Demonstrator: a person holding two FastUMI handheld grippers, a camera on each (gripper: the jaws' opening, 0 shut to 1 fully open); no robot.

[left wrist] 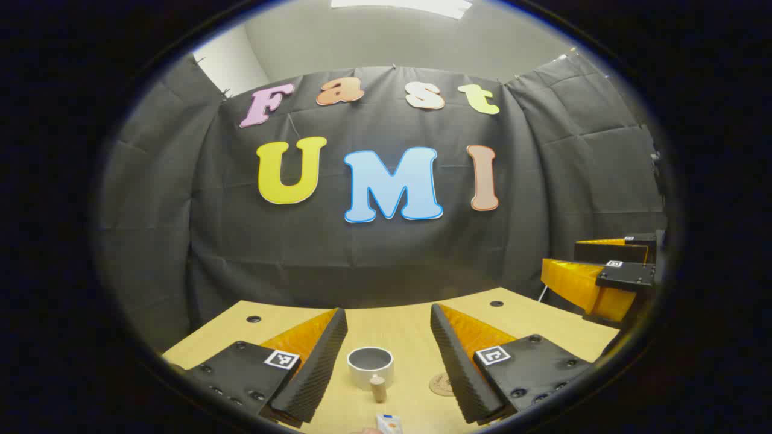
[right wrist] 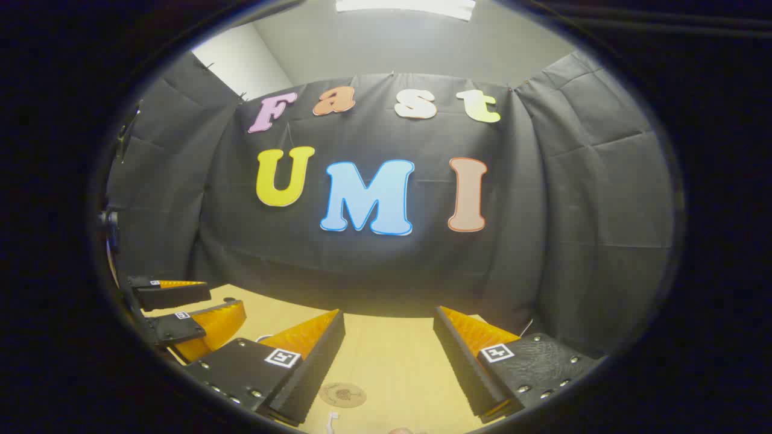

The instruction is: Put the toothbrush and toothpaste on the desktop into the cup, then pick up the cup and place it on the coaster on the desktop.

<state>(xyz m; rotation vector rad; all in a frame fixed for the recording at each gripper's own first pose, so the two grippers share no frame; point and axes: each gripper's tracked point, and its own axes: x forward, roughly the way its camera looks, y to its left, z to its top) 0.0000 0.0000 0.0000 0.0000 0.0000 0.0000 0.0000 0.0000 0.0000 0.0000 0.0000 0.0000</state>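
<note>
Tabletop (left wrist: 398, 325) carries everything; no step looks done. Left hand-held gripper (left wrist: 389, 361) and right hand-held gripper (right wrist: 389, 364) both hover above it, jaws wide apart, holding nothing. Cup (left wrist: 370, 366) stands empty, coaster (left wrist: 442, 384) bare beside it. Toothpaste (left wrist: 389, 423) lies nearest; the small white item (right wrist: 330, 421) is probably the toothbrush.
</note>
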